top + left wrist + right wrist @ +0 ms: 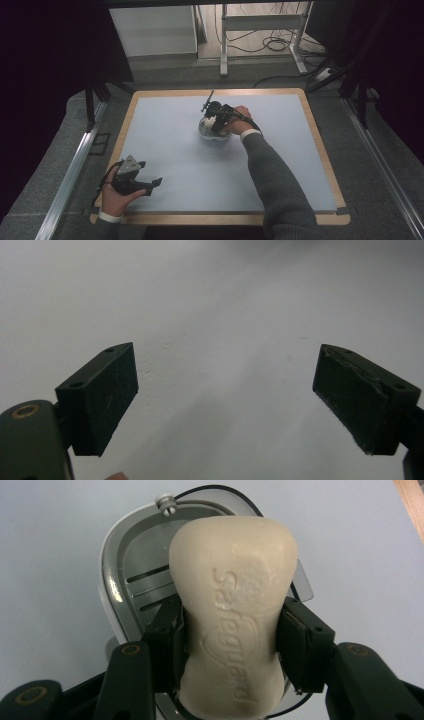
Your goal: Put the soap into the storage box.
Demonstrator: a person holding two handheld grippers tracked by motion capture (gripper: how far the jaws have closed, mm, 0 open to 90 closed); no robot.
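A pale blue mat (175, 150) covers the wooden table (327, 160). The left gripper (150, 185) rests on the mat, well apart from the work, its jaws wide open on nothing. Under the right gripper (230, 640) sits a grey slotted soap dish (135, 575). That gripper's jaws clamp a cream soap bar (232, 605) across its narrow waist, over the dish. The bar's long axis runs straight ahead, away from the gripper, embossed face up.

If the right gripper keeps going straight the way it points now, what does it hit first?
Most likely the grey slatted soap dish. The right gripper points down at it, jaws clamped on the cream bar of soap, which hangs just above the dish, so the bar would land there first, though the gap is hard to judge.
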